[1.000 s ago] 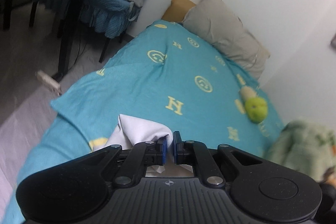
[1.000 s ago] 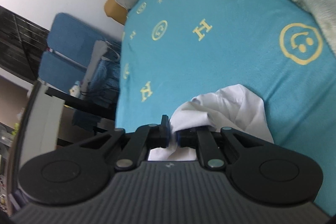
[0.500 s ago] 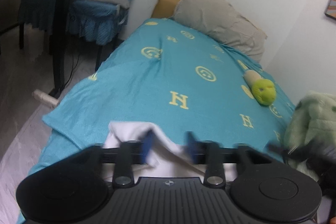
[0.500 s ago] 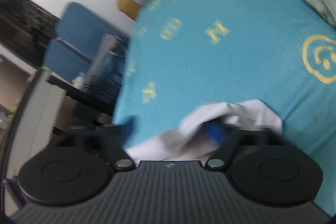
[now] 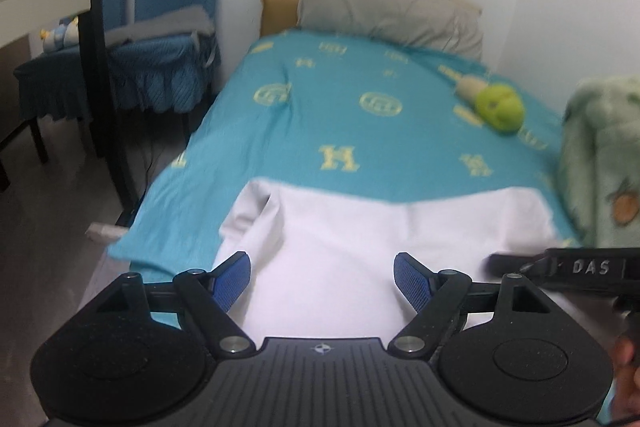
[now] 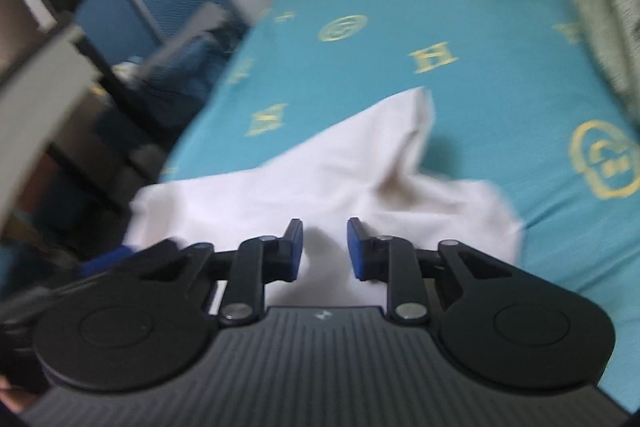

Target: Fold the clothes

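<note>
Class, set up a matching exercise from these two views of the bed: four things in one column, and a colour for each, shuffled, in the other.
Things:
1. garment
2. bedsheet
3. pillow
4. plush toy

Colours:
A. lime green
B. grey-beige
C. white
D. turquoise with yellow print

Pairs: 1-C, 2-D, 3-B, 4-A

The left gripper (image 5: 322, 277) is seen tilted downward with its jaws spread wide and opening; nothing is pinched between the blue pads (image 5: 232, 281). The right gripper (image 6: 323, 250) is likewise angled downward, its jaws set narrowly apart and closing, with no fold caught between the pads (image 6: 294, 251). In the left wrist view, part of the right gripper is glimpsed at the right edge, with a bit of a hand (image 5: 626, 375) below it.
</note>
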`<action>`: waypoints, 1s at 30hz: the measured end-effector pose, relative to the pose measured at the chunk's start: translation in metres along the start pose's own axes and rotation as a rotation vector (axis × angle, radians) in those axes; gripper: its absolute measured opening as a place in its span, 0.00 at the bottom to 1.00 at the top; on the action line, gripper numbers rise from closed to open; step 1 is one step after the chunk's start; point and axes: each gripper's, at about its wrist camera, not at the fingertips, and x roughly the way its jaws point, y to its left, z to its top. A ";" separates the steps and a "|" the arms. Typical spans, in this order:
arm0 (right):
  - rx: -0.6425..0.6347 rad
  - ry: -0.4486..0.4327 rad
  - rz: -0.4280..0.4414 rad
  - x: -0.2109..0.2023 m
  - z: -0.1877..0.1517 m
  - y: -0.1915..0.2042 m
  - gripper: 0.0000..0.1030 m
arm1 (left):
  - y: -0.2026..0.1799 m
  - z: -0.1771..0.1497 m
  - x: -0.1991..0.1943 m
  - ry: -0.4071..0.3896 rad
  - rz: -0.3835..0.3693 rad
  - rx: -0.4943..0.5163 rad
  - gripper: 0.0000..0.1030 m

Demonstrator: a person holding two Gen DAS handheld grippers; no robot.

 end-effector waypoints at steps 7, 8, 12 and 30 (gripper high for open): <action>-0.002 -0.060 -0.104 -0.013 -0.001 -0.017 0.23 | 0.015 -0.002 0.001 -0.023 0.041 -0.023 0.73; -0.011 -0.065 -0.106 -0.018 -0.002 -0.014 0.24 | 0.016 -0.001 -0.006 -0.037 0.044 -0.021 0.73; -0.055 -0.083 -0.063 -0.044 -0.013 0.003 0.24 | 0.014 -0.002 -0.036 -0.051 0.001 -0.025 0.74; -0.123 0.015 -0.133 -0.038 -0.053 0.017 0.22 | -0.008 -0.035 -0.042 0.086 0.009 0.073 0.75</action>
